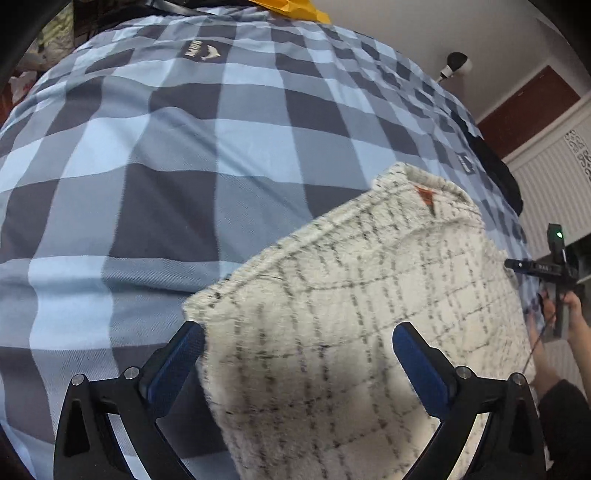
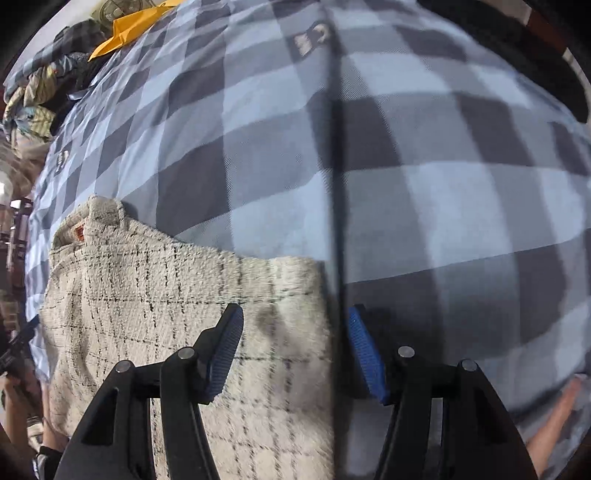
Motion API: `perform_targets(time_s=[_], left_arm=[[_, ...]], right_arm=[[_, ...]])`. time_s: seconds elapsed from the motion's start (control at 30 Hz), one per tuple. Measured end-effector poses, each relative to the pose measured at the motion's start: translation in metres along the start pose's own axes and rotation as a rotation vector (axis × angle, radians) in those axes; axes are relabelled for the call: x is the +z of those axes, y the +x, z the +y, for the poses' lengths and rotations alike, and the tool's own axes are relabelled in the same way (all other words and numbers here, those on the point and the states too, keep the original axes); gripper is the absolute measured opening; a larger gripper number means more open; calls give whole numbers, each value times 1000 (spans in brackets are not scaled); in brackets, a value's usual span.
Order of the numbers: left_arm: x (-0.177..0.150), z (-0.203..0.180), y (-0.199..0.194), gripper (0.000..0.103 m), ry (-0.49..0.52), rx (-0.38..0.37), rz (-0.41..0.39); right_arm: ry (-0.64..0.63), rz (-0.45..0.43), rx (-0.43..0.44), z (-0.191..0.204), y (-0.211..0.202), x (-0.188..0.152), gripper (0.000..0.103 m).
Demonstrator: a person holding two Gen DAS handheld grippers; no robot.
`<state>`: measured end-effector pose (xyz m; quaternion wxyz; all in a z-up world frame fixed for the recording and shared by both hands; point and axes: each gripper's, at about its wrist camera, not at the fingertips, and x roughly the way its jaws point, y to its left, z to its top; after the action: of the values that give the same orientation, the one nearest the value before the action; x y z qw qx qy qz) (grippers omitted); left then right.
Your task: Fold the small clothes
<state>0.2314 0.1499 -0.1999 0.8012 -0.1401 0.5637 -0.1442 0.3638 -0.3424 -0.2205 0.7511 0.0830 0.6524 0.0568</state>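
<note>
A cream garment (image 1: pixel 354 306) with a thin black grid and a small orange tag lies folded on a blue checked bedspread (image 1: pixel 184 147). My left gripper (image 1: pixel 299 341) hangs over its near left edge. It is wide open, and the blue pads (image 1: pixel 417 365) press on nothing. In the right wrist view the same garment (image 2: pixel 147 295) fills the lower left. My right gripper (image 2: pixel 295 334) stands open over the garment's right edge, its fingers apart from the cloth.
A dark cable (image 2: pixel 337 177) runs down the middle of the right wrist view. A yellow cloth (image 1: pixel 295 9) and a heap of clothes (image 2: pixel 44 85) lie at the bed's far end. The person's hand with the other tool (image 1: pixel 557 288) is at the right.
</note>
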Motion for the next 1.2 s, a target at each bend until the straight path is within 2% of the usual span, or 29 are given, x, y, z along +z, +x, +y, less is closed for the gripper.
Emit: perform_targets(time_s=[0.03,0.07,0.1,0.13,0.17,0.2,0.3,0.33,0.37,0.43,0.5,0.57,0.63,0.67,0.73,0.87,1.07,1.2], left_arm=[[-1,3,-1,103,-13,-4,-13],[-1,6,-2,103,-22,-17,-18],[-2,8,-2,103,-29,-30,-19],[-3,9,-2,102,-34,-40,-19],[-3,10,-2,94,-38,-54,-20],[-4,11,-2,80,-44,-69,-24],[-3,14,-2,52,-50,-66,-19],[-2,15,-2,48,-47,-59,-13],[-1,15,-3,39,-43,-45,-12],[1,18,-8,33,-53,-10,-29],[3,24,-14,18,-84,25,-54],[6,24,-16,11,-87,33,-62],[6,17,-16,10,-50,23,-41],[6,15,-16,10,-43,42,-38],[7,15,-18,10,-53,36,-43],[12,11,-39,7,-15,49,-136],[32,17,-55,7,-89,72,-229],[36,22,-35,7,-122,118,-195]], right_arm=[[-19,-9,-3,3,3,-1,55],[-58,-29,-13,9,4,-2,44],[-86,-46,-21,14,3,-3,19],[-123,-58,-36,20,3,-5,8],[-141,-60,-58,23,3,-5,4],[-146,-72,-74,25,1,-6,3],[-141,-163,-62,27,-17,-10,2],[-148,-178,-67,29,-23,-12,2],[-156,-193,-68,32,-28,-14,2],[-154,-219,-61,33,-37,-16,2],[-138,-253,-47,33,-48,-17,2],[-118,-282,-21,31,-55,-13,2],[-105,-302,14,28,-64,-13,2],[-102,-309,36,27,-69,-14,2],[-100,-315,46,32,-67,-7,2],[-101,-340,34,32,-69,-8,2],[-68,-395,31,26,-80,-8,2],[-32,-380,6,22,-71,0,2]])
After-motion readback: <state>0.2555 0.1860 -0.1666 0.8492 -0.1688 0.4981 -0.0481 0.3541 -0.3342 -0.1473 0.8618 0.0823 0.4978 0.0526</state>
